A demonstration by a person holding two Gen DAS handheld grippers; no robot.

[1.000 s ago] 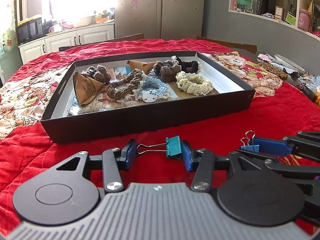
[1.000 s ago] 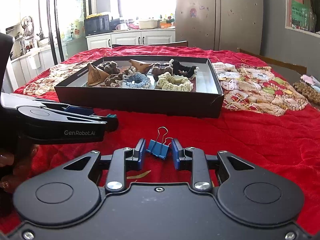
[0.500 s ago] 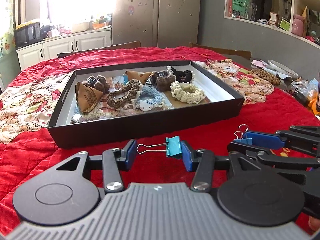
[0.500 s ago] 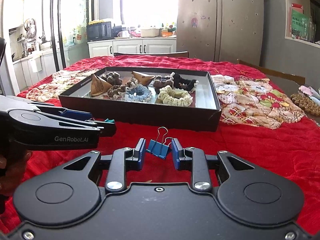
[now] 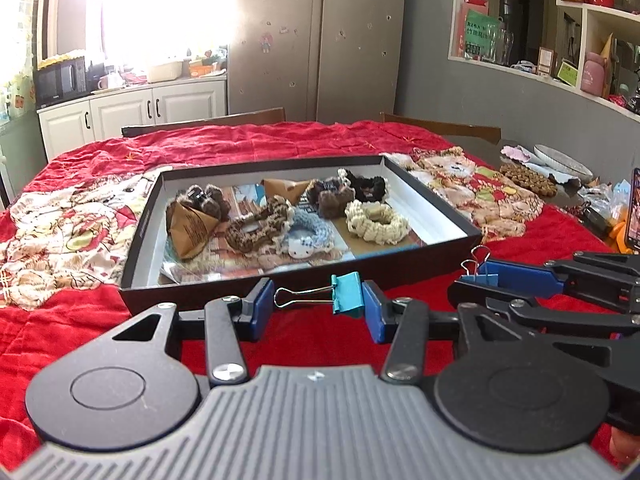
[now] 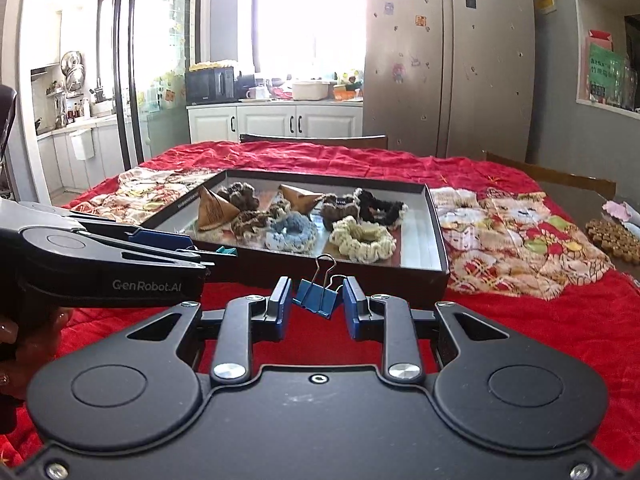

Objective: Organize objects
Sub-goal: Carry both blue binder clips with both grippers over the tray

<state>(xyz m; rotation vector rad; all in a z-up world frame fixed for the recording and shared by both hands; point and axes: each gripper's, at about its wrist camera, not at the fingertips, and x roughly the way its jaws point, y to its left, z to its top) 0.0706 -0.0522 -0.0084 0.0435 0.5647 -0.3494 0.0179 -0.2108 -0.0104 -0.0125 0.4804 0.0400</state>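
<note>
The counter (image 5: pixel 320 144) under its red cloth carries a shallow black box (image 5: pixel 436 216), and that box lies straight ahead of both pairs of fingers, its near wall just beyond their tips. Inside are knitted scrunchies (image 5: pixel 376 220) and folded brown paper cones (image 5: pixel 192 228); its right end shows bare floor.

The left gripper (image 5: pixel 316 304) is clenched on a teal binder clip (image 5: pixel 347 294) — the clip lies crosswise, its body against the right finger and its wire handles running to the left one. The right gripper (image 6: pixel 316 304) grasps a blue binder clip (image 6: pixel 316 302) by its body, wire loops standing up.

Both clips hang clear above the cloth, side by side and about equally near the box. The move looks to be forward over the near wall — the right hand faces the bare end more directly.
</note>
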